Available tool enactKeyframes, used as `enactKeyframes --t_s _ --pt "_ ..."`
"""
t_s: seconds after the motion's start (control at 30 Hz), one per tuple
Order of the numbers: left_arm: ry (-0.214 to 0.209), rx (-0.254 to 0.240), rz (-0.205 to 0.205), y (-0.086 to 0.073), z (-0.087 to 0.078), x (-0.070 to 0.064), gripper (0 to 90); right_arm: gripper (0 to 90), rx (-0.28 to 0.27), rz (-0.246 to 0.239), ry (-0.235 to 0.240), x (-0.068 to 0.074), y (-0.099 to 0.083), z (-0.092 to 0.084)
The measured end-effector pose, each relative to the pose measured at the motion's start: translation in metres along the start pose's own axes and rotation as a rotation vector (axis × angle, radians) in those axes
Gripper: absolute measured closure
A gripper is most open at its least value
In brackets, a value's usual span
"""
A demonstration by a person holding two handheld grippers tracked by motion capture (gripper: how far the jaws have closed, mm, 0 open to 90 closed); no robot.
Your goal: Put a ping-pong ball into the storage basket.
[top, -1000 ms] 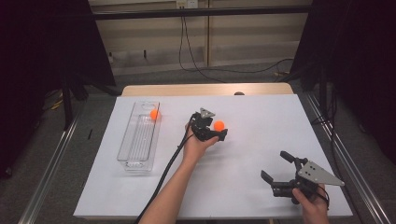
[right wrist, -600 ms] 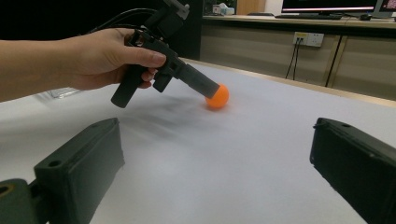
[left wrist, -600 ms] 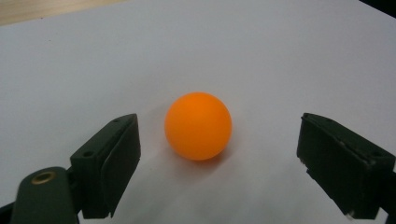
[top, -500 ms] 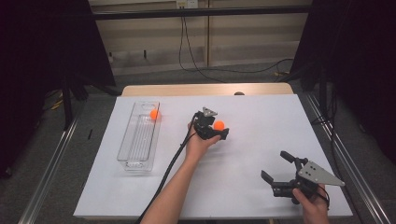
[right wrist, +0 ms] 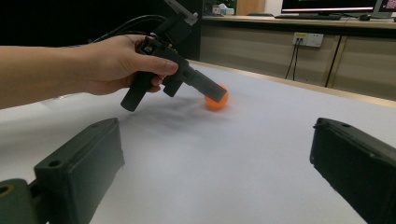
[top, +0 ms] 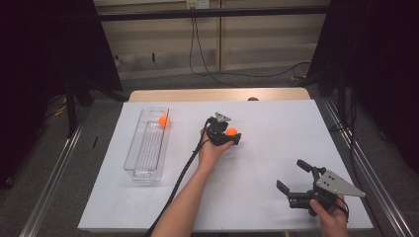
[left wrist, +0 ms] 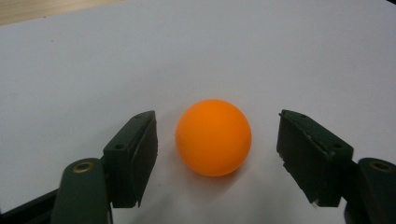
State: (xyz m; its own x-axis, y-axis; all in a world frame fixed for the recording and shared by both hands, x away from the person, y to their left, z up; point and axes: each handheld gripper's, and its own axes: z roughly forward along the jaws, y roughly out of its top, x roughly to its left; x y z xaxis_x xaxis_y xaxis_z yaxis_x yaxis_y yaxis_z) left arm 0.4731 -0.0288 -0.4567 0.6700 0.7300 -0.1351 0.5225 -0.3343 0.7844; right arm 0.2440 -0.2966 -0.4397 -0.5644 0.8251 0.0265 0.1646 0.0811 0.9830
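In the high view, a clear tray point(top: 146, 148) on the left of the worktop point(top: 267, 163) holds one orange ball point(top: 163, 121) at its far end. The left gripper point(top: 228, 137) half hides a second ball point(left wrist: 213, 137); its jaws have just been closing around that ball, gaps remaining both sides. The right gripper point(top: 295, 183) rests with jaws apart.

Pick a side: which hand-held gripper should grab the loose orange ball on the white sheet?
Left. The left hand-held gripper already straddles the orange ball, jaws closing but not touching. The right hand-held gripper sits open, far off.
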Motion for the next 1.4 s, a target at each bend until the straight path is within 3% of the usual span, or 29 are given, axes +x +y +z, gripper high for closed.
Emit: enactKeyframes --t_s 0.07,0.23,0.33,0.67,0.73,0.87,1.0,1.07,1.23,1.4 --pt "-0.001 0.003 -0.010 -0.001 0.002 0.001 31.4 2.2 0.001 -0.001 -0.001 0.000 0.000 0.000" --pt "0.013 0.018 0.019 -0.003 0.006 0.003 35.0 2.2 -0.001 0.002 -0.003 0.000 0.000 0.000" --pt "0.004 0.019 0.000 -0.003 0.007 0.004 37.5 2.2 0.000 0.003 -0.003 -0.001 0.000 0.000" --pt "-0.010 0.043 0.008 -0.002 0.009 0.004 48.0 2.2 0.000 0.002 -0.004 -0.001 0.000 -0.001" --pt "-0.016 0.043 -0.011 -0.002 0.009 0.003 50.6 2.2 0.001 0.002 -0.005 -0.001 0.000 -0.001" --pt "-0.022 0.056 0.002 -0.002 0.006 0.004 50.9 2.2 0.000 0.000 -0.006 -0.001 0.000 -0.001" --pt "-0.035 0.052 -0.023 -0.003 0.003 0.006 50.9 2.2 0.000 0.000 -0.008 0.000 0.000 -0.001" --pt "-0.035 0.047 -0.014 -0.003 0.000 0.006 50.9 2.2 0.001 0.000 -0.009 -0.001 0.000 -0.002" --pt "-0.076 0.039 -0.029 -0.002 -0.007 0.005 50.9 2.2 0.003 -0.001 -0.011 -0.001 -0.001 -0.002" --pt "-0.089 0.039 -0.026 -0.004 -0.016 0.006 51.0 2.2 0.003 -0.002 -0.012 -0.001 -0.001 -0.001"
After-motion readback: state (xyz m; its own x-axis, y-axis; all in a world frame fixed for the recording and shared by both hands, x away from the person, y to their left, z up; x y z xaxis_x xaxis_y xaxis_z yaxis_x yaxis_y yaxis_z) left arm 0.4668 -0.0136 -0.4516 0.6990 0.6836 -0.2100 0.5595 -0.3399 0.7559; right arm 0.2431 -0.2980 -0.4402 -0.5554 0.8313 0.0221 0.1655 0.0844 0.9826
